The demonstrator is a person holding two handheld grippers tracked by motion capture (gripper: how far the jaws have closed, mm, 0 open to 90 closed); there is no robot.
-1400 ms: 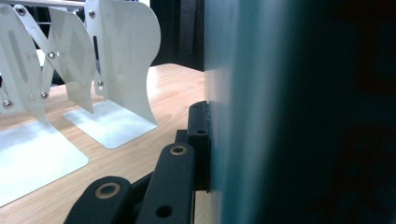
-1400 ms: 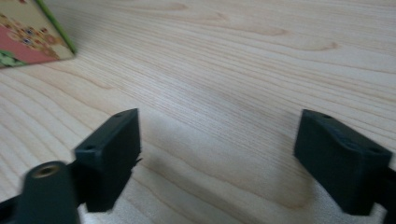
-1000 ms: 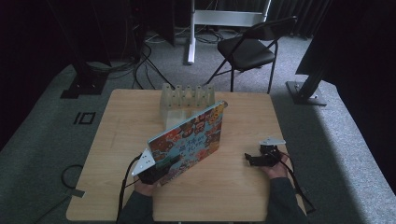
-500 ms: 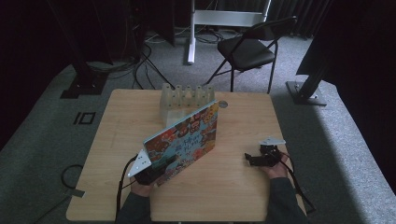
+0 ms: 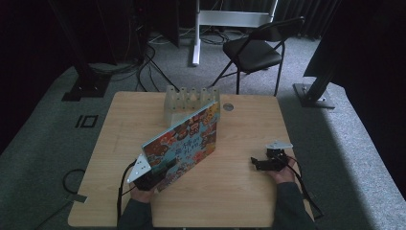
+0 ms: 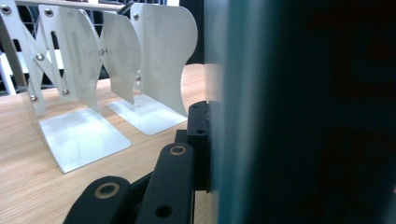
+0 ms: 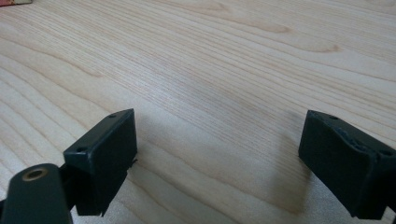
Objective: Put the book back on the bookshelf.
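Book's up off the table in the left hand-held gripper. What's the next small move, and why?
Probably carry the book forward toward the white rack. The left hand-held gripper clamps its near corner, its far corner is at the rack, and the open right hand-held gripper rests apart.

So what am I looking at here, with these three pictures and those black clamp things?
A person sits at a light wooden table, holding a hand-operated two-jaw gripper in each hand. The high view looks down from above; each of the other two pictures comes from a camera riding on one gripper. The left gripper is clamped on a large, colourful picture book, held tilted up near a white metal divider rack. The right gripper rests open over bare wood, holding nothing.
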